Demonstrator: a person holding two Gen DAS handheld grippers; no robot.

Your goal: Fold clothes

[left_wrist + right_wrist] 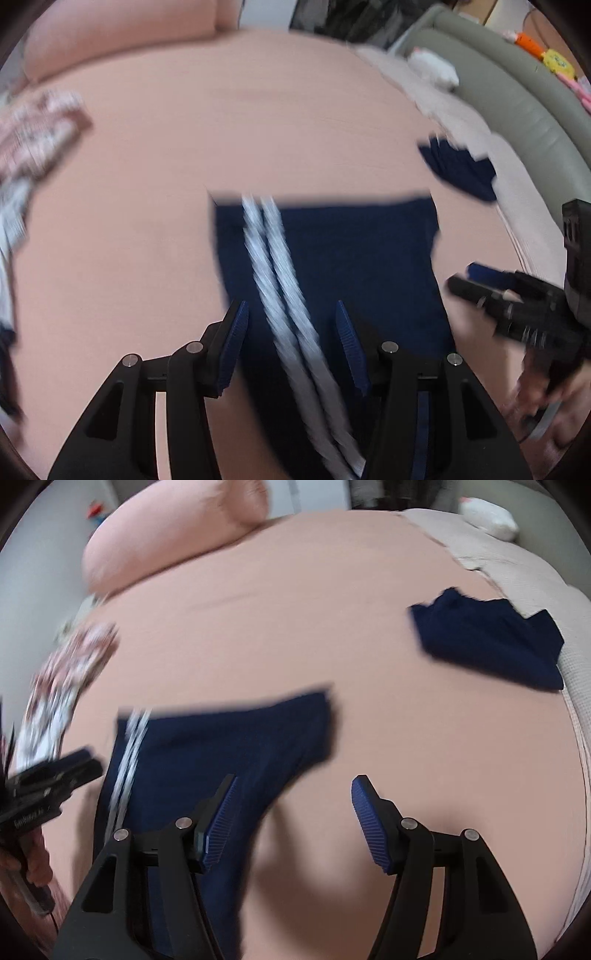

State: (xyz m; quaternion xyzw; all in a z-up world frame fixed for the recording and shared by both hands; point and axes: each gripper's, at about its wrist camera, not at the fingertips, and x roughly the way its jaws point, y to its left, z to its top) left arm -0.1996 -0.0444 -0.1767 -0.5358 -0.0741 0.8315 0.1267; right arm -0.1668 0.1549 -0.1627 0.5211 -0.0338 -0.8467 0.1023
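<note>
Both grippers — left gripper (290,314), right gripper (293,788) — hover released, jaws apart, over navy white-striped shorts (332,258) on the pink bedsheet (147,221).

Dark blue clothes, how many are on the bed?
2. The striped navy garment lies spread out right below both grippers. A smaller crumpled navy piece sits farther off near the bed's right edge. More could be hidden outside the views.
</note>
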